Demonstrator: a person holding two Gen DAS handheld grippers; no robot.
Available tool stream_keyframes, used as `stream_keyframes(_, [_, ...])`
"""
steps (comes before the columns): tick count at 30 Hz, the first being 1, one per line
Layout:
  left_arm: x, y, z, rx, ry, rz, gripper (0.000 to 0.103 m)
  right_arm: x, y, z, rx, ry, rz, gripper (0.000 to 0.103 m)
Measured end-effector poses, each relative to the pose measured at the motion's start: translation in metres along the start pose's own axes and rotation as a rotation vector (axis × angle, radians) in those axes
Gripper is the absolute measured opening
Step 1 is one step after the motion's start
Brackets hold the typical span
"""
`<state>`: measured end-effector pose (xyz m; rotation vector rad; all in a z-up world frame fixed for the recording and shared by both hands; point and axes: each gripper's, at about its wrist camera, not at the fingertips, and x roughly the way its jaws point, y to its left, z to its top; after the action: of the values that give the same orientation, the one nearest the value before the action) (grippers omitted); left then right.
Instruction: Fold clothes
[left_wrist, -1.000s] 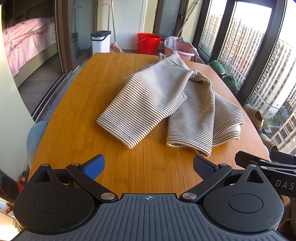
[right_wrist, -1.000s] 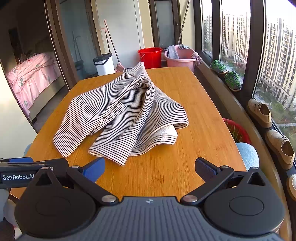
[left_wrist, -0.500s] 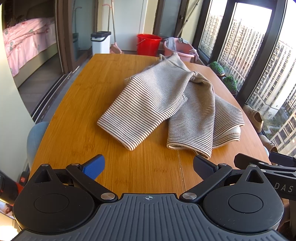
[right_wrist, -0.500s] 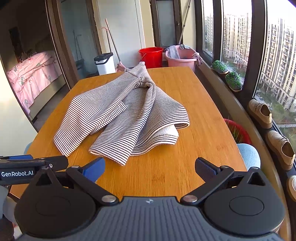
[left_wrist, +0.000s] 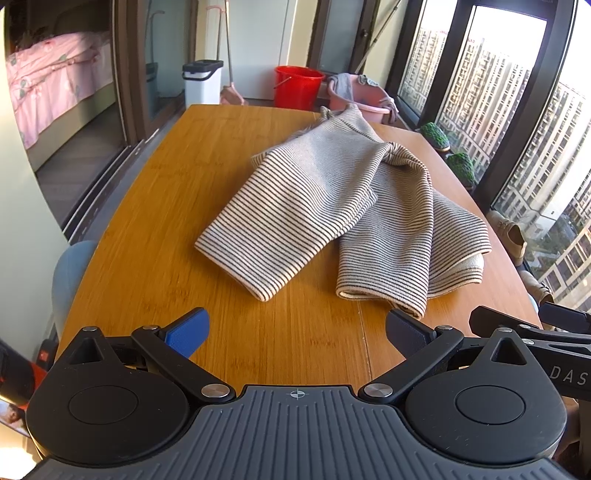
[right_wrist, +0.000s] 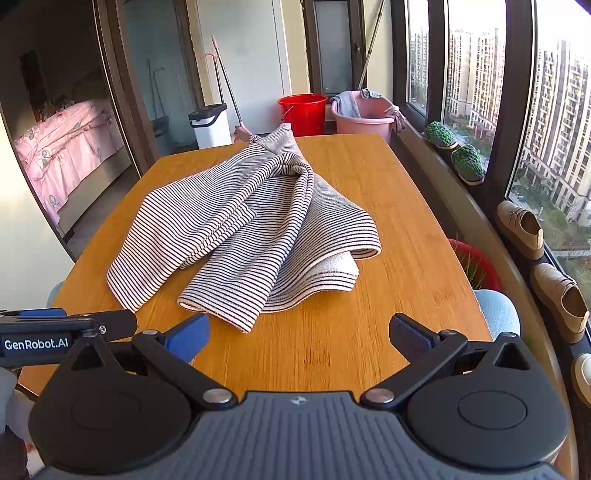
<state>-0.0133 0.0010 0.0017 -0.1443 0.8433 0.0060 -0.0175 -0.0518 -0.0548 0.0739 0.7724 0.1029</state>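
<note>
At the near edge of the left wrist view, the left hand-held gripper (left_wrist: 295, 334) is spread wide with nothing between its blue and dark fingers, poised over bare wood. At 3 o'clock from it, part of the other tool pokes into view. The right hand-held gripper (right_wrist: 300, 338) is likewise wide and holds nothing, poised above the near end of the worktop (right_wrist: 332, 343); the left tool's labelled arm shows at its 9 o'clock.

Just beyond both, the striped garment (left_wrist: 332, 206) lies crumpled on the worktop (left_wrist: 207, 177), clear of either set of fingers. In the right wrist view the striped garment (right_wrist: 251, 225) sits from 12 toward 10 o'clock, with one loose end at 10 o'clock and another at 11, a layer tucked under at 1 o'clock, and a twisted bunch farther back.

Past the far edge stand a white bin (right_wrist: 210, 125), a red bucket (right_wrist: 303, 110) and a pink basin (right_wrist: 364, 118). At 2 o'clock, shoes (right_wrist: 521, 229) line the window sill.
</note>
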Motion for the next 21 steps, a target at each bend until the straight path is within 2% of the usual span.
stream_keyframes(3, [0.003, 0.001, 0.007, 0.03, -0.039, -0.014, 0.103, 0.001, -0.001, 0.002, -0.001, -0.003, 0.001, 0.103])
stream_keyframes(6, [0.01, 0.006, 0.019, 0.048, -0.083, 0.016, 0.103, 0.004, -0.004, 0.006, 0.001, -0.02, -0.005, 0.103])
stream_keyframes(11, [0.036, 0.017, 0.035, 0.079, -0.085, -0.014, 0.103, 0.018, -0.011, 0.015, 0.015, -0.061, -0.005, 0.103])
stream_keyframes(15, [0.065, 0.023, 0.049, 0.137, -0.097, -0.036, 0.103, 0.032, -0.014, 0.022, 0.021, -0.117, 0.077, 0.103])
stream_keyframes(18, [0.087, 0.019, 0.068, 0.203, -0.137, 0.022, 0.103, 0.049, -0.009, 0.031, -0.022, -0.145, 0.126, 0.103])
stream_keyframes(19, [0.092, 0.02, 0.073, 0.192, -0.137, 0.031, 0.103, 0.057, -0.005, 0.034, -0.045, -0.149, 0.122, 0.103])
stream_keyframes(21, [0.096, 0.027, 0.078, 0.101, -0.13, 0.005, 0.103, 0.075, 0.0, 0.039, -0.075, -0.14, 0.115, 0.103])
